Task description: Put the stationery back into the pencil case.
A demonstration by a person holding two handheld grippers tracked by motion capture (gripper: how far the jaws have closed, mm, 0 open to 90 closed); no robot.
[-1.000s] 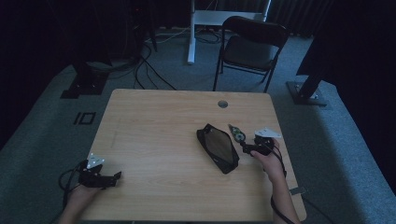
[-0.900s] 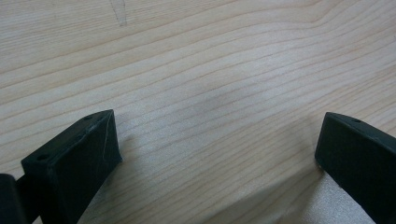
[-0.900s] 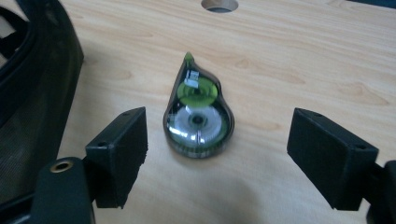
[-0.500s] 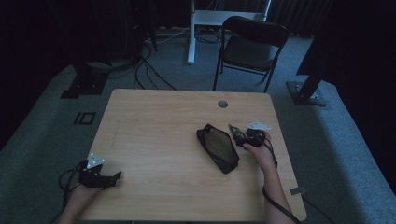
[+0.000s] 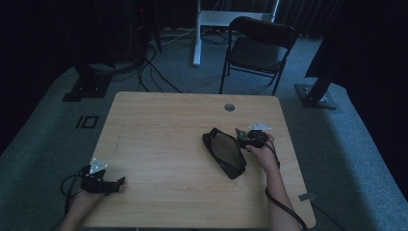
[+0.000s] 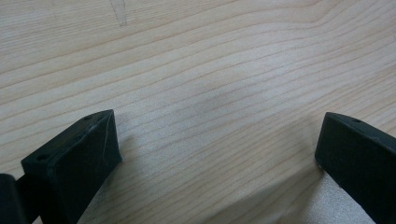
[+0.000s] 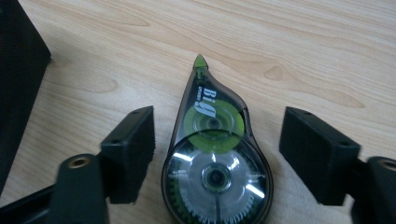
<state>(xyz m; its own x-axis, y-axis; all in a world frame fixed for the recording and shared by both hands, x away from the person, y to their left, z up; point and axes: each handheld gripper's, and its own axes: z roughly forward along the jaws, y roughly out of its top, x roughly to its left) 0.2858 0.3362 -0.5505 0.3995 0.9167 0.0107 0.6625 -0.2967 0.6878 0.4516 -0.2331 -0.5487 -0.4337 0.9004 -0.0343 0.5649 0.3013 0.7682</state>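
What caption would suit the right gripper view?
Open tongs straddle a correction tape lying flat on the table.

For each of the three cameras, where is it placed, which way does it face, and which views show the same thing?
High view: above the person's side, facing forward and down on the wooden table; both forearms, left gripper, right gripper, black pouch, a folding chair beyond.
Left gripper view: on the left gripper, looking down at bare tabletop; jaws wide apart.
Right gripper view: on the right gripper, looking at a correction tape dispenser lying between open jaws.
Shared: the pouch's edge shows in the high and right gripper views.
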